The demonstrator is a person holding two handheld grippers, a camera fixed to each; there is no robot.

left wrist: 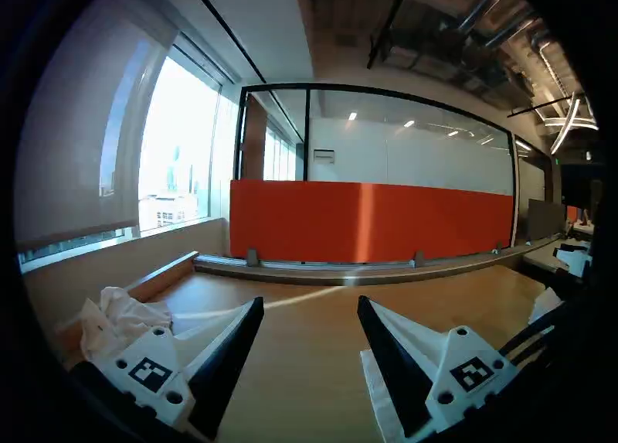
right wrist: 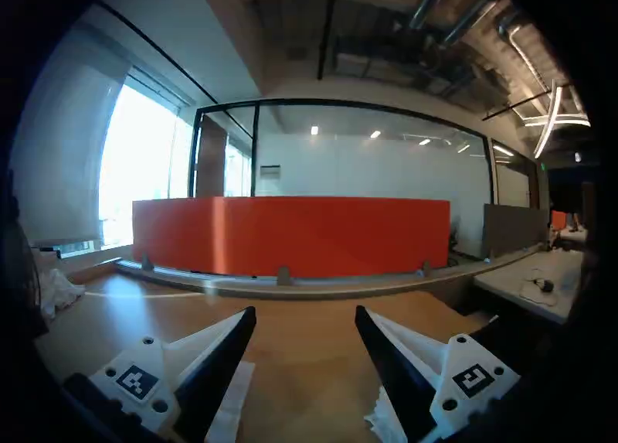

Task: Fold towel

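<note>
In the left gripper view my left gripper (left wrist: 310,308) stands open above the wooden table (left wrist: 309,342), nothing between its fingers. A white towel edge (left wrist: 378,393) lies flat under the right finger at the bottom. A crumpled white cloth (left wrist: 116,319) sits at the left beside the left finger. In the right gripper view my right gripper (right wrist: 305,315) is open too, with nothing held. A flat white towel strip (right wrist: 228,404) shows under its left finger, and a rumpled white bit (right wrist: 380,420) lies below its right finger.
An orange divider panel (left wrist: 363,220) runs along the table's far edge, seen again as the orange panel (right wrist: 293,234). Bright windows (left wrist: 174,157) lie to the left. A neighbouring desk (right wrist: 533,277) with small items stands at the right. A crumpled cloth (right wrist: 58,288) lies far left.
</note>
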